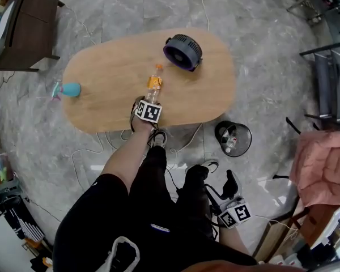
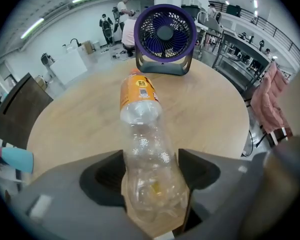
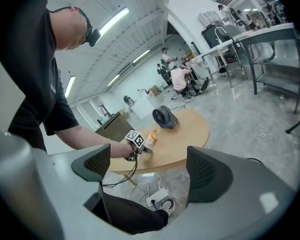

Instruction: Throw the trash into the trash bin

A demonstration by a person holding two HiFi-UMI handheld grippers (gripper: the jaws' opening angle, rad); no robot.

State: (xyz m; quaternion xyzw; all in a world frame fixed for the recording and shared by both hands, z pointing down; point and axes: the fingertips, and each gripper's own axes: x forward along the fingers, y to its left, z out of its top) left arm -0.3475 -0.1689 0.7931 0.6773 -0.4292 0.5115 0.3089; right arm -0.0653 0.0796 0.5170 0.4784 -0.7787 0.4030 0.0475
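Observation:
A clear plastic bottle (image 1: 154,85) with an orange label and cap lies along the oval wooden table (image 1: 102,72), cap toward the fan. My left gripper (image 1: 149,102) holds its base end at the table's near edge. In the left gripper view the bottle (image 2: 142,134) fills the gap between the two dark jaws, which press on both its sides, so the left gripper (image 2: 150,179) is shut on it. My right gripper (image 1: 232,188) hangs low beside the person's leg, off the table. In its own view the right gripper (image 3: 147,164) is open and holds nothing.
A black wire trash bin (image 1: 233,139) stands on the floor just right of the table's near edge, with something small inside. A purple fan (image 1: 183,52) sits at the table's far right, a teal object (image 1: 68,89) at its left end. Cables (image 1: 181,143) trail under the table.

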